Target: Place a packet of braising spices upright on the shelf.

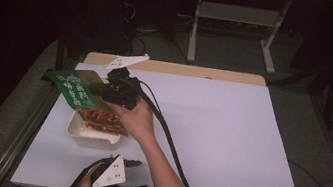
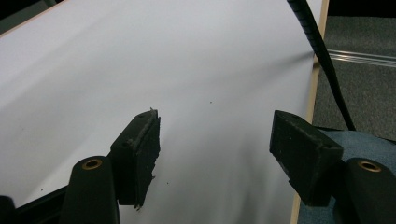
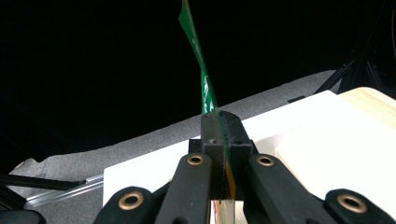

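Note:
A green snack packet [image 1: 79, 91] with a red food picture is held tilted above a shallow white tray [image 1: 92, 134] at the table's left side. My right gripper [image 1: 107, 89] is shut on the packet's edge; in the right gripper view the thin green packet [image 3: 201, 79] rises edge-on from between the closed jaws. My left gripper [image 1: 133, 179] is at the table's front edge, just in front of the tray. It is open, and its fingers [image 2: 140, 154] have only bare white table between them.
The white table cover [image 1: 218, 137] spreads bare to the right of the tray. A black cable [image 1: 168, 134] trails from the right gripper along the forearm. Table legs and dark floor lie beyond the far wooden edge [image 1: 178, 68].

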Action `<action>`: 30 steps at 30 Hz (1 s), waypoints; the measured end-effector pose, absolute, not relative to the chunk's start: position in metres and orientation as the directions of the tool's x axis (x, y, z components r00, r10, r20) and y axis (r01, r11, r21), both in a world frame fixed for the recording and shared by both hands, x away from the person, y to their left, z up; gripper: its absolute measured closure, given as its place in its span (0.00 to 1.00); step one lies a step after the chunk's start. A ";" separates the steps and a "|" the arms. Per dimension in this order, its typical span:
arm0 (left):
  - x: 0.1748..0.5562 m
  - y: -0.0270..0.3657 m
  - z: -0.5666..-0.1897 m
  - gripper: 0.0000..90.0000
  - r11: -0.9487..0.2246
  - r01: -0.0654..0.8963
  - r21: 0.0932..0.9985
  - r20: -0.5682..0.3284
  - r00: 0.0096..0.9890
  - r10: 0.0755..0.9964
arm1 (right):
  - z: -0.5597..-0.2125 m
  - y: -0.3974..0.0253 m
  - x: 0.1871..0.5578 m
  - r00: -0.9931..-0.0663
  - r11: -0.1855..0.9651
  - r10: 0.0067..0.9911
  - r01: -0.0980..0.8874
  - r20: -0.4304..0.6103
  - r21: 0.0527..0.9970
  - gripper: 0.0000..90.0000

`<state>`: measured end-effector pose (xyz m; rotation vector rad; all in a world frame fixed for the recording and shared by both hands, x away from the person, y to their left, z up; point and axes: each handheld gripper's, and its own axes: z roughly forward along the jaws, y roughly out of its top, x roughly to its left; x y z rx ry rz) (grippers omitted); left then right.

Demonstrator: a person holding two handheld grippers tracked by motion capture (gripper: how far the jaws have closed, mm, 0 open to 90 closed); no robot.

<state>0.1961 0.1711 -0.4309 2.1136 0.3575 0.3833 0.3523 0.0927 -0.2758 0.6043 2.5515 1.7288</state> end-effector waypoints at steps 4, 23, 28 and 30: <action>0.196 0.171 -0.430 0.36 -0.526 0.101 0.845 0.137 0.908 0.395 | -0.279 0.097 0.354 -0.924 0.320 0.315 0.317 0.215 0.893 1.00; 0.195 0.172 -0.428 0.36 -0.518 0.083 0.851 0.154 0.904 0.398 | -0.306 0.103 0.361 -0.906 0.318 0.338 0.365 0.254 0.875 0.99; 0.196 0.173 -0.428 0.36 -0.518 0.083 0.851 0.153 0.905 0.396 | -0.307 0.102 0.364 -0.907 0.341 0.348 0.357 0.236 0.870 0.97; 0.196 0.173 -0.428 0.36 -0.517 0.083 0.852 0.153 0.905 0.397 | -0.309 0.101 0.366 -0.908 0.361 0.350 0.357 0.230 0.862 0.94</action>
